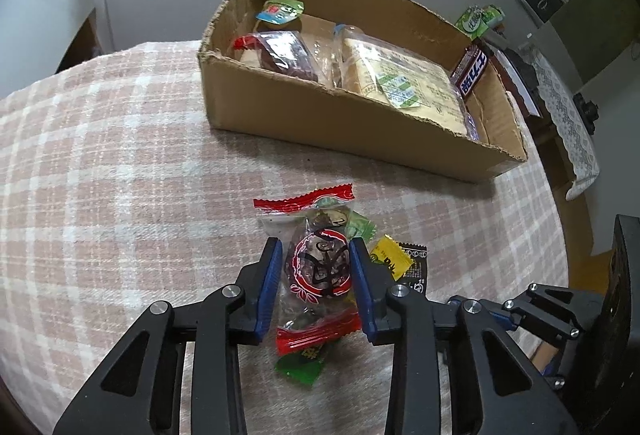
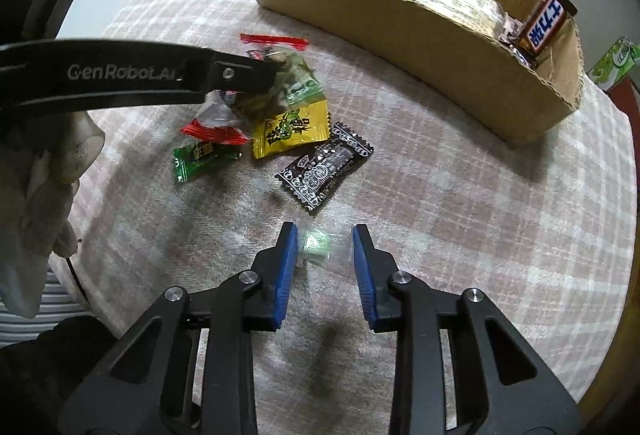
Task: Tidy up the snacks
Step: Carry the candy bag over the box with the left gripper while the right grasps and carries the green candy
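left tool [image 1: 316, 263] clenched on red-ended snack pack [image 1: 316, 267], long axis along fingers | right tool [image 2: 325, 247] clenched on small clear packet [image 2: 326, 245], just off worktop [image 2: 460, 215] | box [image 1: 320, 123] ahead, nearer left

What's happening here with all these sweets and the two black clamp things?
A person is sorting snacks into a cardboard box on a checked tablecloth. The left gripper has closed on a red-ended clear packet; the right gripper has closed on a small clear wrapper. Green, yellow and black packets lie loose beside the box, which already holds several.
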Demonstrator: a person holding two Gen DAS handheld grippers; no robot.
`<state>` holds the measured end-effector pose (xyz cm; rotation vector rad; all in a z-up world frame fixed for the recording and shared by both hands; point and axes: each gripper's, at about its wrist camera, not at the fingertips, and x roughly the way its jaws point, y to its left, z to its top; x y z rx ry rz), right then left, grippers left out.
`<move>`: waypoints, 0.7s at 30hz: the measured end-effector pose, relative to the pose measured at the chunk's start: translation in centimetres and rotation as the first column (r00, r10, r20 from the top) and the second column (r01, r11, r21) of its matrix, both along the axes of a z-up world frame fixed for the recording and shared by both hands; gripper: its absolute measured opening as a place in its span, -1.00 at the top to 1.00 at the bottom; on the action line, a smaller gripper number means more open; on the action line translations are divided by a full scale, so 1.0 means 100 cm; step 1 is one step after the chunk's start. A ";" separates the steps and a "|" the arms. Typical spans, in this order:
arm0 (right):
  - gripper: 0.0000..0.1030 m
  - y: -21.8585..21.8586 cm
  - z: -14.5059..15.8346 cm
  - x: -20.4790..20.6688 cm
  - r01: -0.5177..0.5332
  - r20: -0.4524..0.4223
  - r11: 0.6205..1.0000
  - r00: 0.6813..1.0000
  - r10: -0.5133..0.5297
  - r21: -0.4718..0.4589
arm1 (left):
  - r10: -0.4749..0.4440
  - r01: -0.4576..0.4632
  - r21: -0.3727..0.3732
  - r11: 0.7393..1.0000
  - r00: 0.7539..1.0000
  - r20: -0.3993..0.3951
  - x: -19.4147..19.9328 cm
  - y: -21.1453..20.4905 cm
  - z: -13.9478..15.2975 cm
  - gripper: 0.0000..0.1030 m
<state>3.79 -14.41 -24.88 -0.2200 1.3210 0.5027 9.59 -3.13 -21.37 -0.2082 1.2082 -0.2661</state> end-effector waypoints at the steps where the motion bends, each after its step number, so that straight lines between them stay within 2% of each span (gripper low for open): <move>1: 0.43 -0.003 0.001 0.000 0.006 0.001 1.000 1.000 -0.006 0.003 | 0.002 -0.002 -0.001 1.000 1.000 0.003 -0.001 0.001 0.001 0.38; 13: 0.43 -0.043 0.038 -0.003 0.078 0.045 0.995 0.996 -0.082 0.067 | 0.007 -0.007 -0.001 1.000 0.998 0.068 -0.015 0.010 0.029 0.38; 21: 0.43 -0.072 0.073 0.022 0.133 0.107 0.985 0.984 -0.145 0.108 | 0.008 -0.009 0.011 1.000 0.990 0.142 -0.008 0.011 0.059 0.38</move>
